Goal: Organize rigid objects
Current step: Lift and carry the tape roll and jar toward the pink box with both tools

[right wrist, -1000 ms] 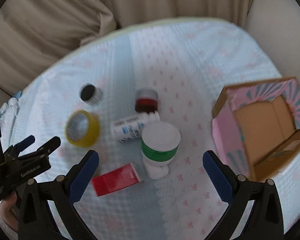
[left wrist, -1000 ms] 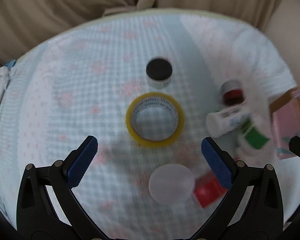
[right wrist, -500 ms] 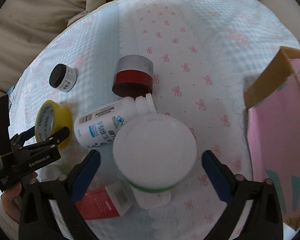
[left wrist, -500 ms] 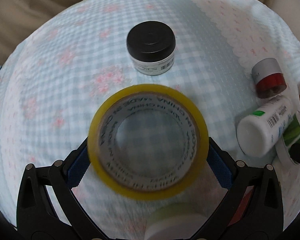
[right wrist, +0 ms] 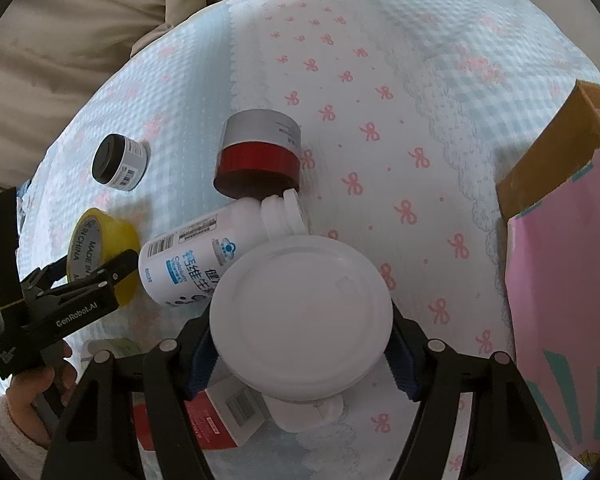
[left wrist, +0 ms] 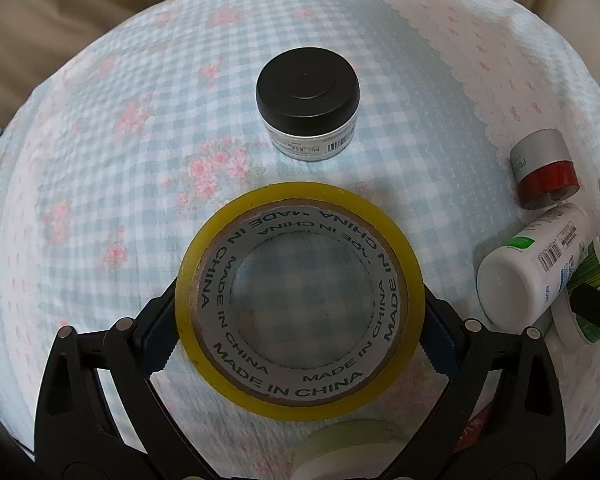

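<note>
A yellow tape roll point(left wrist: 300, 200) lies flat on the blue checked cloth point(left wrist: 140, 200). My left gripper point(left wrist: 300, 332) straddles it, and the jaws are closing with both blue pads point(left wrist: 160, 332) against its outer sides. In the right wrist view, a white-lidded jar point(right wrist: 300, 316) with a green label stands between the jaws of my right gripper point(right wrist: 300, 360). These jaws are closing too, their pads point(right wrist: 400, 356) tucked under the lid against the jar. The left gripper point(right wrist: 96, 276) also shows there, on the tape roll point(right wrist: 112, 228), held by a person's hand point(right wrist: 32, 392).
A black-lidded jar point(left wrist: 308, 96) stands beyond the tape. A red-and-grey jar point(right wrist: 260, 152) and a white bottle point(right wrist: 188, 256) lie touching left of the white-lidded jar. A red box point(right wrist: 204, 416) lies below it. A pink cardboard box point(right wrist: 560, 280) stands right. Beige pillows lie behind.
Both grippers have come down close over the cloth, the left around the tape roll and the right around the white-lidded jar. The right jaws narrowed strongly onto the jar; the left narrowed slightly.
</note>
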### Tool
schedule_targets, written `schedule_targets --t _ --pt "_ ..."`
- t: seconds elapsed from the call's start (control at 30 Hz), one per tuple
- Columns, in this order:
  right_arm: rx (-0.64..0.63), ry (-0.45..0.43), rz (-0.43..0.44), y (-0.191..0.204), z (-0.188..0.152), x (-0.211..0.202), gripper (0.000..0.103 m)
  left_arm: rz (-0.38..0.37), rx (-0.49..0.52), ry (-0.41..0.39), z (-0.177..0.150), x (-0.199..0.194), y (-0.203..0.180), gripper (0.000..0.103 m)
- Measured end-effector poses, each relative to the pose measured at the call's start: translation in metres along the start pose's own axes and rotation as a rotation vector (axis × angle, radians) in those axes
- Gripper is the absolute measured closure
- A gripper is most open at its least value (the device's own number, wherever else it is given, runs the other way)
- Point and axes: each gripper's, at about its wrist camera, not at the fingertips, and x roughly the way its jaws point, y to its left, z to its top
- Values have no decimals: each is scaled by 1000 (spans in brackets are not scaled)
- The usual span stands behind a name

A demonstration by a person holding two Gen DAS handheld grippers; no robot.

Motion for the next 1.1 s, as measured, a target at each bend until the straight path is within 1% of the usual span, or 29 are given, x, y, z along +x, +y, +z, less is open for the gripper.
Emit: schedule_targets --t 0.1,0.23,0.37,0.43,0.5,0.57,0.67,0.8,0.83,0.9,0.97,1.1 --pt "-8 -3 -4 1 0 0 36 1 -4 -16 -2 -8 0 5" --pt "-4 -16 0 3 -1 -7 36 1 -4 -52 -3 -31 -1 5" --pt "-7 -49 1 8 -3 -25 36 4 7 -90 -4 -59 0 5" --pt "-9 -68 5 11 -4 -36 36 -8 0 -107 -5 -79 3 5" --pt "-18 -88 6 18 -7 -53 36 -18 -13 -123 -5 -95 7 5" --pt "-23 -101 3 24 -8 -70 36 -21 -22 -137 -5 -122 10 5" --pt "-21 -112 21 33 -13 -110 36 -24 -15 -151 -5 -164 12 5" --pt "11 -70 95 38 -18 -151 36 -31 -8 -166 -5 -222 10 5" --pt "18 -63 107 38 -19 -163 36 -39 -11 -171 -3 -231 13 5" --pt "6 -66 91 41 -22 -186 36 -64 -19 -186 -3 -253 8 5" --pt "-1 -81 86 38 -21 -210 36 -79 -19 -204 -2 -273 1 5" --pt "31 -116 114 16 -14 -249 36 -108 -16 -234 0 -305 -23 5"
